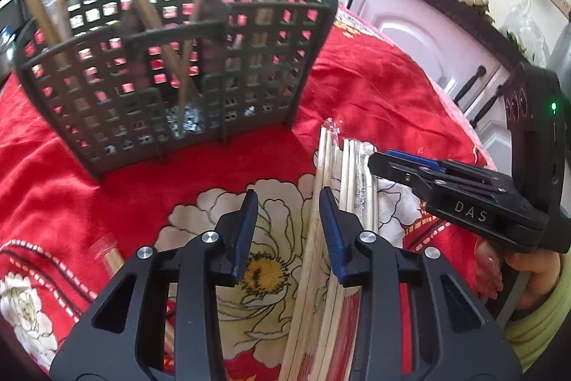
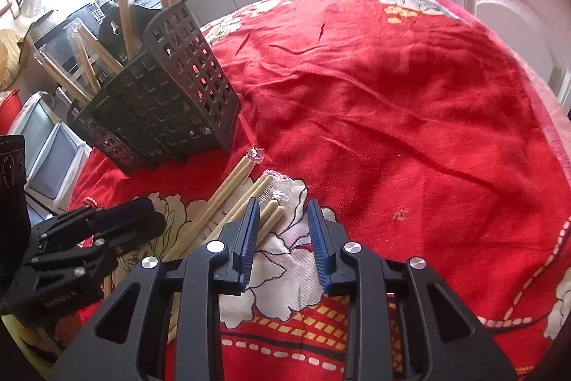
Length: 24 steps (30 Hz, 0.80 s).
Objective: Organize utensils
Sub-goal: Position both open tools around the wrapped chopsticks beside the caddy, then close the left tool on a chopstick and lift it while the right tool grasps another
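1. Nearest: left gripper (image 1: 288, 231) low over the table (image 2: 410, 116), jaws partly apart with nothing pinched; only the flower print of the red cloth (image 1: 357, 88) between the pads.
2. Just beside its right pad: wrapped chopsticks (image 1: 321, 238) lying loose on the cloth, outside the gap, running away toward the basket.
3. Right gripper (image 2: 282, 238) likewise low, jaws parted and gripping nothing; the ends of one chopstick pair (image 2: 272, 215) just inside the gap by the left pad, no pad seen pressing.
4. Further off, more pairs fanned out, clear wrapper tips crumpled at the far ends.
5. Risk, as a judgement: closing the left jaws here likely catches cloth or nothing at all, the bundle sitting off to one side.
6. Risk: a right-hand pinch so near the stick ends could let the pair pivot or slip out of its slick wrapper when lifted.
7. Risk: both grippers crowd the same pile, so a bump or a scatter of neighbouring sticks seems possible.
8. Farthest: dark perforated utensil basket (image 1: 171, 66) standing upright on the cloth, divided into compartments.
9. Inside: several long wooden sticks leaning outward at different angles in more than one compartment; something small and shiny at the bottom, too unclear to name.
10. Risk at delivery: leaning sticks may block a clean drop.
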Motion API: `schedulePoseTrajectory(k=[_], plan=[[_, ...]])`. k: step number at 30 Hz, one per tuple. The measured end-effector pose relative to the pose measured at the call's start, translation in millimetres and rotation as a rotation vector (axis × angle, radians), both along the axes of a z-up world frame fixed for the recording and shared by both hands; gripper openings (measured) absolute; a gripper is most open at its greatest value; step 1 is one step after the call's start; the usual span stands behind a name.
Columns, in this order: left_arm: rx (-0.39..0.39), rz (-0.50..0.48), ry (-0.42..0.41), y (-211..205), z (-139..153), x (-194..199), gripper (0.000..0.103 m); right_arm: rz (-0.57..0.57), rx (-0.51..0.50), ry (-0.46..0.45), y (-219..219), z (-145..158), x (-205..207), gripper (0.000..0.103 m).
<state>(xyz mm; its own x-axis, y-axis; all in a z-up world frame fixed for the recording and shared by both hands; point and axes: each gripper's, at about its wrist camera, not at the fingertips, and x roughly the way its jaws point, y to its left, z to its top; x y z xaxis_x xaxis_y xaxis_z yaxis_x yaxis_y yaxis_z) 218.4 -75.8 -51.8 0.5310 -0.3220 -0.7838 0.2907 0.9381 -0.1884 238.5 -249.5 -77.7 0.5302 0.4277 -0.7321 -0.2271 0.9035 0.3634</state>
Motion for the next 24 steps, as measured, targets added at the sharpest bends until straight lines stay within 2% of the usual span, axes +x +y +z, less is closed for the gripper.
schedulePoseTrajectory(k=[8, 12, 24], plan=[[0.031, -0.036, 0.029, -17.5, -12.3, 10.5, 0.026, 0.021, 0.022, 0.011, 1.3, -3.2, 6.9, 0.021], [0.046, -0.045, 0.032, -25.3, -14.8, 16.8, 0.026, 0.030, 0.032, 0.005, 1.5, -3.0, 6.7, 0.010], [0.078, -0.052, 0.028, -45.4, -17.9, 33.9, 0.026, -0.013, 0.087, -0.013, -21.8, 3.4, 6.2, 0.008]])
